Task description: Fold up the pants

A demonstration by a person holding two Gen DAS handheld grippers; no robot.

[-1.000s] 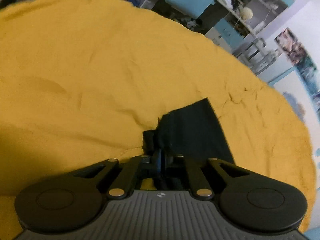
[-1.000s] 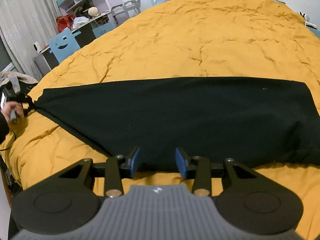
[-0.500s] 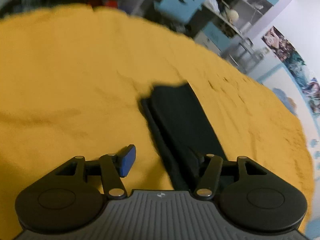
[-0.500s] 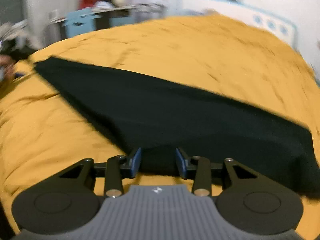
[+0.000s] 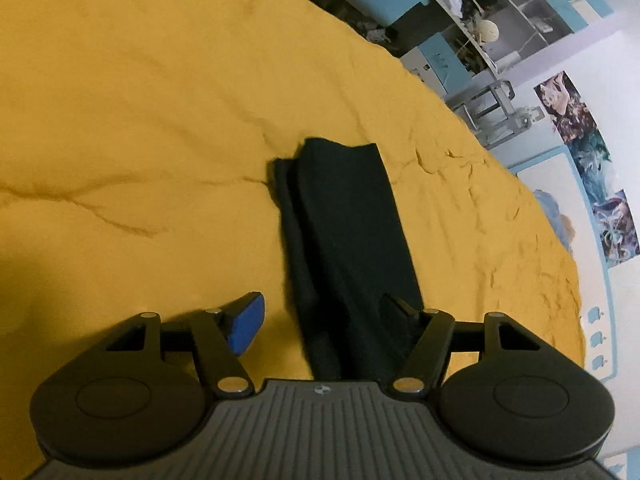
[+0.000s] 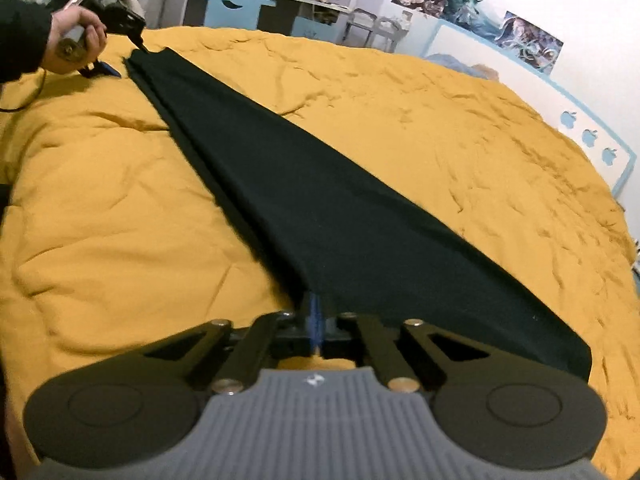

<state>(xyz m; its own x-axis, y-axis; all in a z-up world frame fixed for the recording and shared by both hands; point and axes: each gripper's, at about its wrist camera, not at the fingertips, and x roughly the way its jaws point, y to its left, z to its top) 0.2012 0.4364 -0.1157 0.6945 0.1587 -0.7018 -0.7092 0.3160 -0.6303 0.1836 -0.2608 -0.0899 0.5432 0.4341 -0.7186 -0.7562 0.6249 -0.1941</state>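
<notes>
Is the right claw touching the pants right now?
Touching. The right wrist view shows the right claw closed, its blue pads pinching the near edge of the black pants.

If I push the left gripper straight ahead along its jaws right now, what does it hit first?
Most likely the black pants: the left gripper, jaws opening, points down along the cloth running between them, not gripping it. The yellow duvet lies underneath. Depth is hard to judge.

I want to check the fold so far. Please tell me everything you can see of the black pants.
The black pants are soft, dark cloth lying flat as a long, layered strip across the yellow quilt. The right gripper is shut on the near edge. At the far end the left gripper is opening, its fingers astride the cloth.
</notes>
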